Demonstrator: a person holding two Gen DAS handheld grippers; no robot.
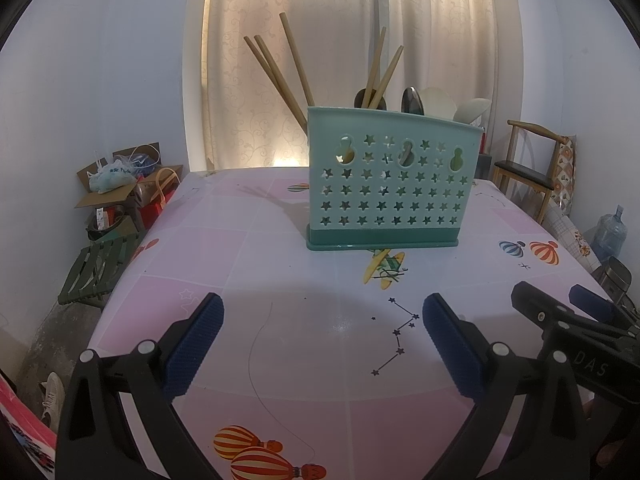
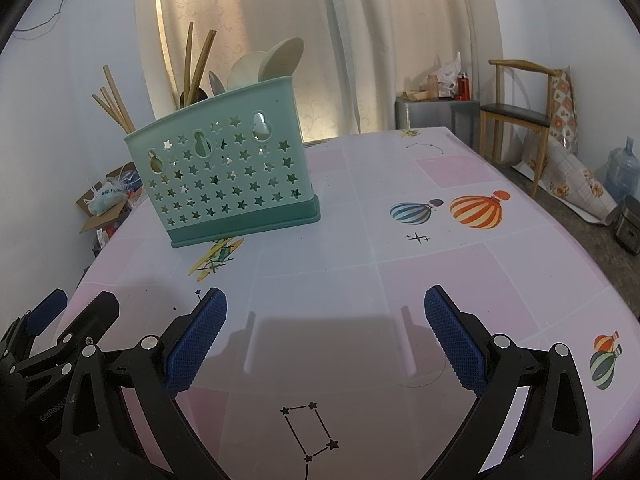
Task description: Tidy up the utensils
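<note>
Both grippers hung spread wide and empty over the pink tablecloth (image 1: 280,264): my left gripper (image 1: 322,344) at the bottom of its frame, my right gripper (image 2: 324,344) likewise. Up in the centre of the left view stood the teal utensil caddy (image 1: 390,184), upright, well ahead of the fingertips. Chopsticks (image 1: 276,72) fanned out of its far side, spoons (image 1: 414,100) and pale ladles (image 1: 474,110) poked up near the right end. No loose utensil showed on the cloth. My worry: the caddy looked light and top-heavy, so a careless reach among those leaning sticks could tip it or flick one out onto the table.
</note>
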